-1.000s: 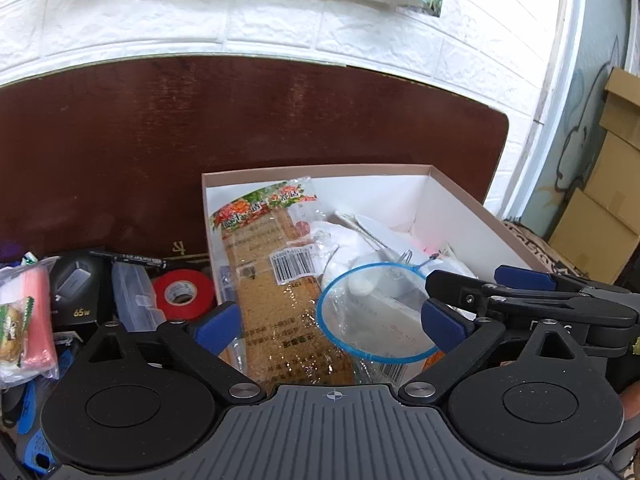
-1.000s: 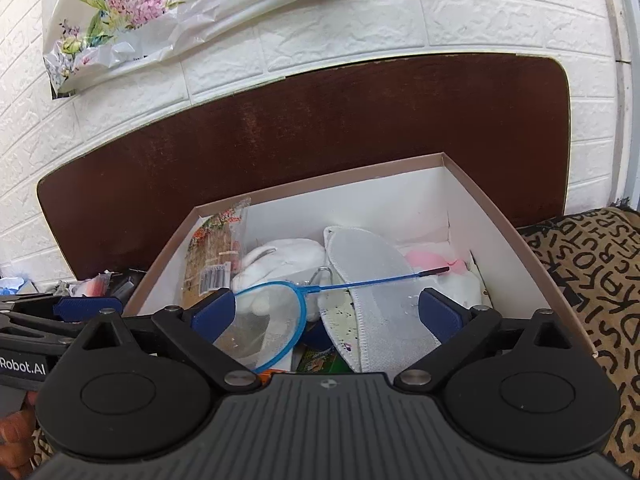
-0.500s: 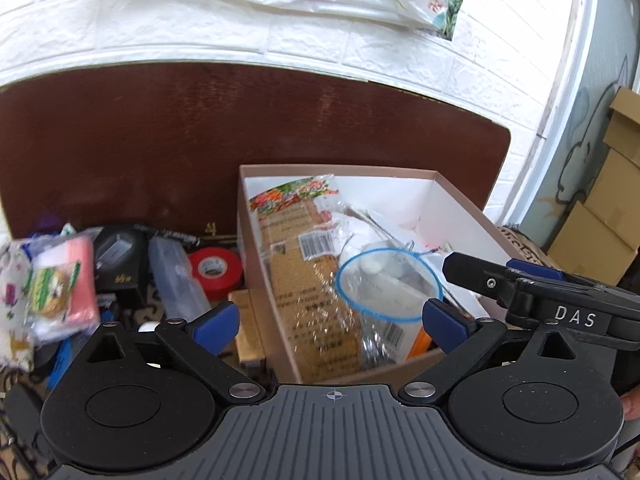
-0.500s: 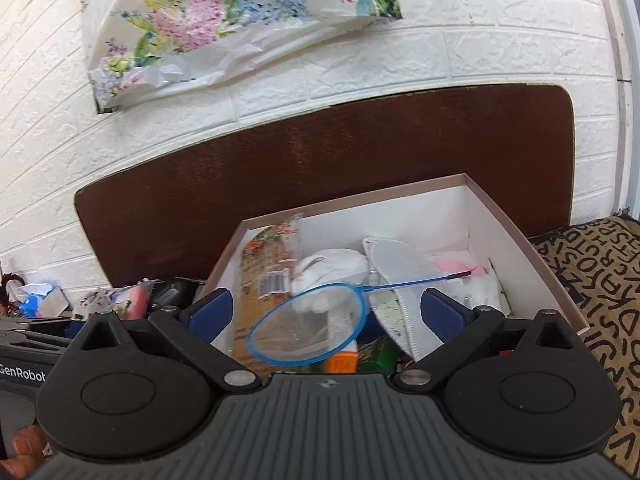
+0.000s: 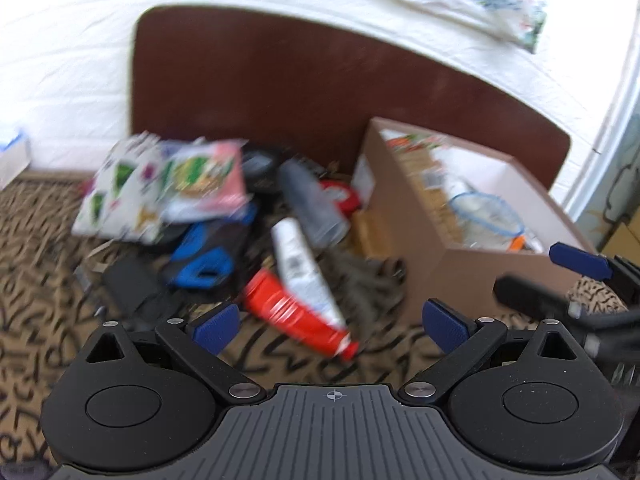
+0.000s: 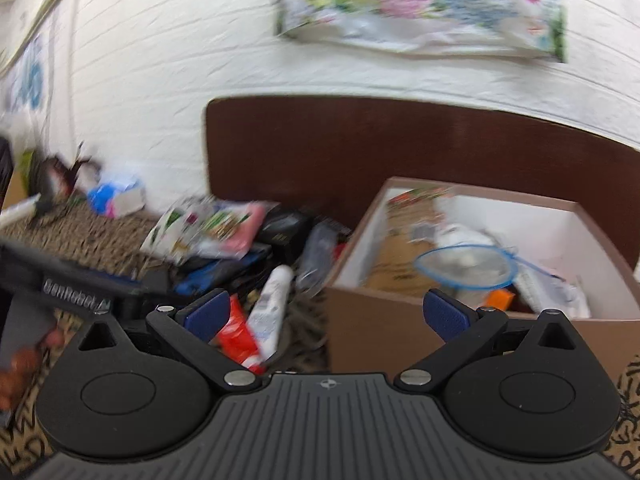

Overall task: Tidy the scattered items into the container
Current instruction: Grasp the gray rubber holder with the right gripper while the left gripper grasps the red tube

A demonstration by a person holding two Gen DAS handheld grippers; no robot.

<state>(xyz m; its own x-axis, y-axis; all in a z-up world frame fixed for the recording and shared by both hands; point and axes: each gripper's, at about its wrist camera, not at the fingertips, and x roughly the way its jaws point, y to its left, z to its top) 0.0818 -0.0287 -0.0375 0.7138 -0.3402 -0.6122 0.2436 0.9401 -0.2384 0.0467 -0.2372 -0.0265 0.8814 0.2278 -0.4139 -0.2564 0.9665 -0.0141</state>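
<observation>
While both are spread and empty, the left tongs [image 5: 330, 322] face the red tube [image 5: 296, 312], the right tongs [image 6: 326, 312] the box [image 6: 400, 320].

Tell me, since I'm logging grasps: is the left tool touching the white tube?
Apart. The left wrist view shows patterned cloth between the open left tool and the white tube.

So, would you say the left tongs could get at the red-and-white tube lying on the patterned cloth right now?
Probably yes: the left tongs are open and empty, and the red-and-white tube lies uncovered just ahead of them, beside the box, with nothing on top.
</observation>
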